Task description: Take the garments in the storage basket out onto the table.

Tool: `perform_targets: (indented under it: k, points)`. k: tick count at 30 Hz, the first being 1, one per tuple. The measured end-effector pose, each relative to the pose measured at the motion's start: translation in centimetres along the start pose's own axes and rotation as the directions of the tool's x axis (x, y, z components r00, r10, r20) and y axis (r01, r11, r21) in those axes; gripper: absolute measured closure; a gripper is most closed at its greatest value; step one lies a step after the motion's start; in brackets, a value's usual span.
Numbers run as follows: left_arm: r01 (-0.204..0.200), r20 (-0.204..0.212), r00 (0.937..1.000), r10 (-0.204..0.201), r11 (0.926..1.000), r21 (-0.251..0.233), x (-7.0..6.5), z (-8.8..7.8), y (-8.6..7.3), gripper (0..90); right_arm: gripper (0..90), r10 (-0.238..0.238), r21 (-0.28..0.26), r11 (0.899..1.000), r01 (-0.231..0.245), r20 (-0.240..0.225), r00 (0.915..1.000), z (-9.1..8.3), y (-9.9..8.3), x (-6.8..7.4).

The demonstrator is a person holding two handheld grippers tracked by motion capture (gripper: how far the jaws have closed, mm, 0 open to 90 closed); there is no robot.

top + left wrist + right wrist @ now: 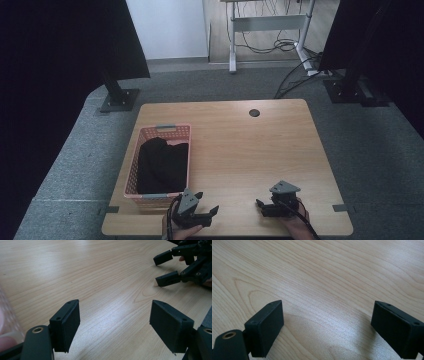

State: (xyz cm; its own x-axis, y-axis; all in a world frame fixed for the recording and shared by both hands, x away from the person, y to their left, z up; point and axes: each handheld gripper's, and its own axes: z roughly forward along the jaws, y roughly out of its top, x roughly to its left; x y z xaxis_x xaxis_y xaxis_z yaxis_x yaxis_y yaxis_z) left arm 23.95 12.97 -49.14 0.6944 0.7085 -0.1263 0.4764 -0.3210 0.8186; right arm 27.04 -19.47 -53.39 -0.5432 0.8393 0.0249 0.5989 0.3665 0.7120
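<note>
A pink plastic basket [165,131] stands on the left part of the wooden table [240,145], with a black garment [162,165] piled inside it. My left gripper [207,202] rests near the table's front edge, just right of the basket's near corner, jaws wide apart and nothing between them [115,325]. My right gripper [260,206] lies farther right along the same edge, also open and empty [327,327]. In the left gripper view the right gripper [167,268] shows at the upper right with its jaws apart. The basket's blurred edge [6,315] shows at that view's left.
A small dark round grommet [254,112] sits near the table's far edge. Black stand bases [119,100] rest on the grey carpet beyond the table's far corners, and a desk frame with cables [270,30] is farther back. Bare wood spans the table's middle and right.
</note>
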Motion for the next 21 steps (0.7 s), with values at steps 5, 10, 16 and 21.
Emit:
perform_targets:
  k: [5, 10, 16, 21]
  points:
    - [-0.005, 0.007, 1.0000, 0.005, 1.0000, 0.000, -0.10, -0.04, 0.07, 24.1, 10.6, 0.000, 0.000, 1.000, 0.000, 0.000, 1.0000, 0.00, 0.00, 0.00]
    - [-0.002, 0.009, 1.0000, 0.002, 0.9999, 0.010, -0.03, 0.13, -0.05, 24.1, 10.6, -0.001, 0.000, 1.000, 0.001, -0.001, 1.0000, 0.00, 0.00, 0.01]
    - [-0.001, 0.015, 0.9999, 0.001, 1.0000, 0.009, 0.08, 0.05, -0.03, 23.9, 10.6, -0.001, 0.000, 1.000, 0.001, -0.001, 1.0000, 0.00, 0.00, 0.00]
    - [0.001, 0.020, 0.9998, -0.001, 1.0000, 0.006, 0.22, -0.16, 0.08, 23.9, 10.5, 0.000, 0.001, 1.000, 0.000, -0.002, 1.0000, 0.01, 0.01, -0.01]
